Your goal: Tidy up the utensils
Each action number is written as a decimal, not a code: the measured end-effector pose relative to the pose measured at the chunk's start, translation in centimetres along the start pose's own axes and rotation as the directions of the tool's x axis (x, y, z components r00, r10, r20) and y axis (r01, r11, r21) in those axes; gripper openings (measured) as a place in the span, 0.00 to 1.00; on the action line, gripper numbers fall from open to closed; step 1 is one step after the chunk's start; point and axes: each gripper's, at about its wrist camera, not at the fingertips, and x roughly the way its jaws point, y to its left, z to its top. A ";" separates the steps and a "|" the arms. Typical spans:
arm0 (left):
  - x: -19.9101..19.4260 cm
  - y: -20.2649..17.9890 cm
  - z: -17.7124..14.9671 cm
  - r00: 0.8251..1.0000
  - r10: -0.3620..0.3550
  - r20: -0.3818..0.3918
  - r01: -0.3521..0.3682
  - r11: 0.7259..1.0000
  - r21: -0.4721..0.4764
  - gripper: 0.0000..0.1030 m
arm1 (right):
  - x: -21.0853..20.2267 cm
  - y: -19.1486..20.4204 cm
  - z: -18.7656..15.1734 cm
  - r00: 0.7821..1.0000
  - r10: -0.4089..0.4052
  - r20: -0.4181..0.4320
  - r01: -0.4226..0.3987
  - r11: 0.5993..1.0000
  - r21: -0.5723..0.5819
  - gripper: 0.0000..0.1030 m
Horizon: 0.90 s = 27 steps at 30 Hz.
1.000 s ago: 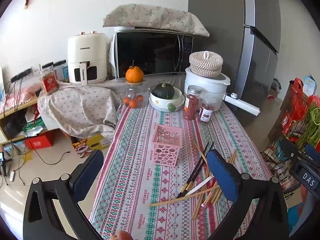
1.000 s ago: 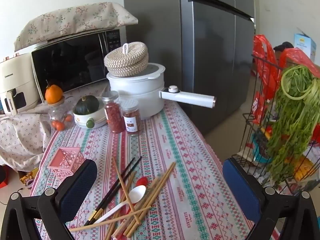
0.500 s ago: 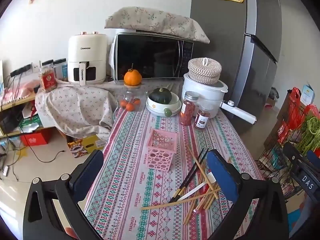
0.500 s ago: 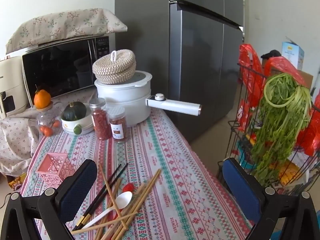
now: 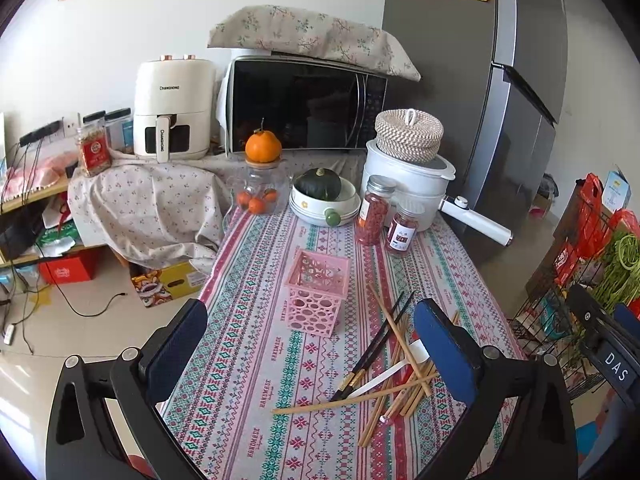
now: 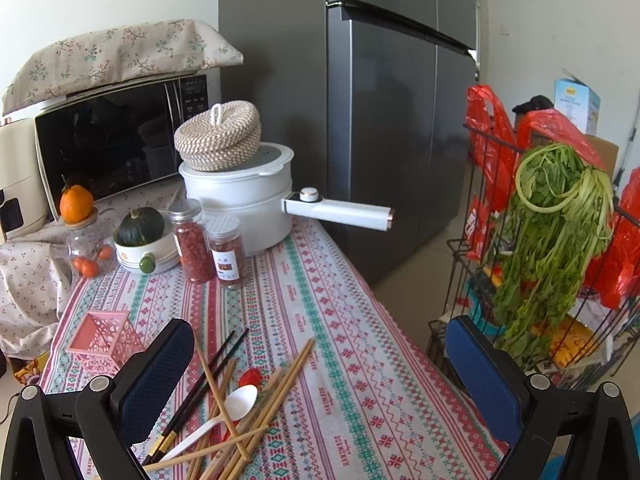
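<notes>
A pile of wooden chopsticks [image 5: 394, 384], black chopsticks [image 5: 374, 350] and a white spoon [image 5: 394, 372] lies on the patterned tablecloth [image 5: 248, 360], right of a pink perforated basket [image 5: 318, 292]. My left gripper [image 5: 310, 344] is open and empty above the table's near part, the pile under its right finger. In the right wrist view the pile [image 6: 256, 408], the white spoon [image 6: 236, 400], a red spoon [image 6: 250, 377] and the basket [image 6: 106, 334] lie lower left. My right gripper [image 6: 320, 376] is open and empty above the table's right edge.
At the table's far end stand a white pot with a long handle [image 5: 412, 184], two jars of red contents [image 5: 374, 210], a bowl with a dark squash [image 5: 322, 198] and a glass jar topped by an orange [image 5: 262, 176]. A wire cart with greens [image 6: 556, 240] stands right of the table.
Both grippers have risen and pulled back a little; the table and utensils now sit lower and farther in both views. Nothing on the table has moved.
</notes>
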 end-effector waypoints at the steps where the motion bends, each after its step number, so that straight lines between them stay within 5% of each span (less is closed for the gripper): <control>1: 0.0 -0.1 0.0 1.000 0.000 0.002 0.000 1.000 0.002 1.00 | 0.0 0.0 0.0 1.000 0.001 -0.001 -0.001 1.000 -0.001 1.00; 27: -0.2 -0.4 -0.2 1.000 0.009 0.000 -0.009 1.000 0.019 1.00 | 0.8 0.4 -0.4 0.999 0.010 -0.031 -0.010 1.000 -0.011 1.00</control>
